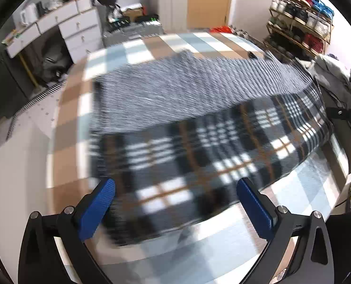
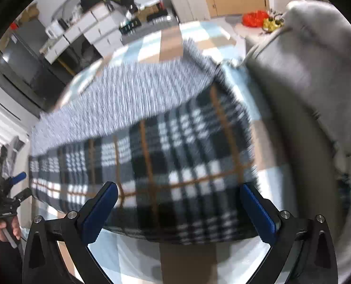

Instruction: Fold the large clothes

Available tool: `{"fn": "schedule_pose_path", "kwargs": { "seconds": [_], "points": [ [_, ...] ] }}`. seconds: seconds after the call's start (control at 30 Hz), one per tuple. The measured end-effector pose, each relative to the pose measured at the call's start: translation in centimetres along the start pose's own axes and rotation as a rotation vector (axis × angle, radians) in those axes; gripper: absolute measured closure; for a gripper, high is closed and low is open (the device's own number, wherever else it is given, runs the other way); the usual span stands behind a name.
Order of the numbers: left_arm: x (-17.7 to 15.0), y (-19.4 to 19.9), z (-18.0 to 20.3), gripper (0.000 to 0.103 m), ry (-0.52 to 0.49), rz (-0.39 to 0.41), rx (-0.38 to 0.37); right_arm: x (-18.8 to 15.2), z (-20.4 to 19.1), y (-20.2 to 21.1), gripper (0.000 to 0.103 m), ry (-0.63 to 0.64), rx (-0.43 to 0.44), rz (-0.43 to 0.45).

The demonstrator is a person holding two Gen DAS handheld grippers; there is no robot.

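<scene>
Item on my bench: one plaid garment [image 1: 187,156], dark check with tan lines, lying on the checked table cover [image 1: 66,127] with its grey reverse [image 1: 175,90] turned over the far half — I judge one fold made, with at least a crosswise fold or two left before it is compact. Tools: my left gripper [image 1: 175,203] and right gripper [image 2: 179,207] both stand wide open over the near hem, holding nothing. Adjacent: a grey garment [image 2: 317,75] heaped at my right — apparently not yet folded.
</scene>
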State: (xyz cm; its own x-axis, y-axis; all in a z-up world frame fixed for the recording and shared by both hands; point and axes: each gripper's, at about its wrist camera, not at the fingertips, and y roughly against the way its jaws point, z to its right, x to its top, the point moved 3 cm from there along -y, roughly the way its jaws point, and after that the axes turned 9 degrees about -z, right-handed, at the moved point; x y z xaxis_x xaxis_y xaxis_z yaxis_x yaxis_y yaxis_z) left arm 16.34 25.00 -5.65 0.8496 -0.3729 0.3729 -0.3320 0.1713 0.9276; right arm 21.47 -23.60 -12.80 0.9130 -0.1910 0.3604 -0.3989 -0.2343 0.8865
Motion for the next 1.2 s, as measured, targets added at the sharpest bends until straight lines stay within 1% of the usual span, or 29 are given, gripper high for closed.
{"fn": "schedule_pose_path", "kwargs": {
  "seconds": [0.07, 0.1, 0.13, 0.17, 0.2, 0.23, 0.3, 0.33, 0.37, 0.4, 0.43, 0.47, 0.5, 0.53, 0.57, 0.63, 0.67, 0.7, 0.73, 0.8, 0.9, 0.97, 1.0, 1.07, 1.13, 1.2],
  "points": [
    [0.0, -0.5, -1.5, 0.003, 0.066, -0.025, 0.029, 0.6, 0.8, 0.4, 0.000, -0.007, -0.040, 0.021],
    [-0.1, -1.1, -2.8, 0.003, 0.122, -0.052, 0.012, 0.6, 0.8, 0.0, 0.000, -0.019, -0.048, 0.008],
    [-0.1, -1.7, -3.7, 0.003, 0.175, -0.071, -0.023, 0.6, 1.1, -0.7, 0.000, -0.035, -0.042, -0.015],
    [-0.3, -2.6, -4.6, 0.003, 0.230, -0.087, -0.076, 0.6, 1.3, -1.1, 0.000, -0.045, -0.035, -0.033],
    [-0.6, -3.4, -5.2, 0.003, 0.283, -0.103, -0.160, 0.9, 1.8, -1.8, 0.000, -0.062, -0.029, -0.057],
    [-0.7, -4.4, -5.6, 0.003, 0.319, -0.137, -0.238, 0.9, 2.1, -2.4, 0.000, -0.076, -0.028, -0.068],
    [-0.6, -5.8, -5.0, 0.003, 0.326, -0.193, -0.272, 0.9, 2.3, -3.4, 0.000, -0.091, 0.018, -0.092],
    [-0.6, -6.2, -4.6, 0.003, 0.313, -0.202, -0.304, 1.0, 2.3, -3.9, 0.000, -0.097, 0.042, -0.099],
    [-0.3, -6.2, -4.0, 0.003, 0.277, -0.185, -0.294, 1.1, 2.3, -3.8, 0.000, -0.096, 0.054, -0.091],
    [-0.1, -6.1, -3.4, 0.003, 0.250, -0.171, -0.305, 1.2, 2.3, -3.9, 0.000, -0.090, 0.075, -0.095],
    [0.4, -6.4, -2.8, 0.003, 0.236, -0.168, -0.343, 1.3, 2.0, -4.0, 0.000, -0.070, 0.108, -0.104],
    [0.6, -6.6, -2.2, 0.003, 0.230, -0.175, -0.384, 1.4, 1.8, -4.1, 0.000, -0.050, 0.112, -0.109],
    [0.7, -6.6, -1.5, 0.003, 0.222, -0.180, -0.392, 1.2, 1.4, -4.3, 0.000, -0.021, 0.102, -0.114],
    [0.7, -6.6, -0.8, 0.003, 0.209, -0.180, -0.371, 1.0, 0.8, -4.4, 0.000, 0.018, 0.096, -0.120],
    [0.9, -6.8, -0.1, 0.003, 0.193, -0.187, -0.360, 0.7, 0.2, -4.5, 0.003, 0.043, 0.092, -0.123],
    [1.5, -7.2, 0.8, 0.003, 0.172, -0.194, -0.356, 0.1, -1.1, -4.8, 0.003, 0.116, 0.049, -0.132],
    [1.5, -7.2, 1.3, 0.003, 0.159, -0.195, -0.368, -0.5, -1.7, -4.8, 0.006, 0.137, 0.031, -0.134],
    [1.2, -7.0, 2.1, 0.003, 0.150, -0.196, -0.368, -0.9, -2.0, -4.7, 0.014, 0.148, 0.034, -0.133],
    [1.2, -7.0, 2.8, 0.003, 0.141, -0.196, -0.361, -1.3, -2.1, -4.5, 0.017, 0.154, 0.050, -0.133],
    [0.5, -6.4, 3.7, 0.003, 0.110, -0.199, -0.349, -1.7, -2.5, -4.2, 0.025, 0.159, 0.056, -0.127],
    [-0.1, -6.3, 5.1, 0.004, 0.078, -0.215, -0.340, -3.2, -3.3, -3.3, 0.032, 0.202, 0.047, -0.123],
    [0.0, -6.3, 5.3, 0.007, 0.069, -0.231, -0.347, -4.8, -4.1, -2.5, 0.034, 0.245, 0.037, -0.134],
    [-0.4, -6.1, 5.0, 0.008, 0.066, -0.243, -0.353, -5.2, -4.5, -2.5, 0.036, 0.268, 0.030, -0.143],
    [-0.8, -5.8, 5.1, 0.009, 0.053, -0.262, -0.382, -6.2, -4.4, -1.9, 0.037, 0.297, 0.023, -0.155],
    [-1.1, -5.5, 4.7, 0.010, 0.048, -0.280, -0.380, -6.2, -4.4, -1.8, 0.037, 0.297, 0.015, -0.155],
    [-0.7, -4.8, 3.6, 0.010, 0.095, -0.266, -0.366, -6.0, -3.4, -1.4, 0.037, 0.258, -0.012, -0.129]
  ]
}}
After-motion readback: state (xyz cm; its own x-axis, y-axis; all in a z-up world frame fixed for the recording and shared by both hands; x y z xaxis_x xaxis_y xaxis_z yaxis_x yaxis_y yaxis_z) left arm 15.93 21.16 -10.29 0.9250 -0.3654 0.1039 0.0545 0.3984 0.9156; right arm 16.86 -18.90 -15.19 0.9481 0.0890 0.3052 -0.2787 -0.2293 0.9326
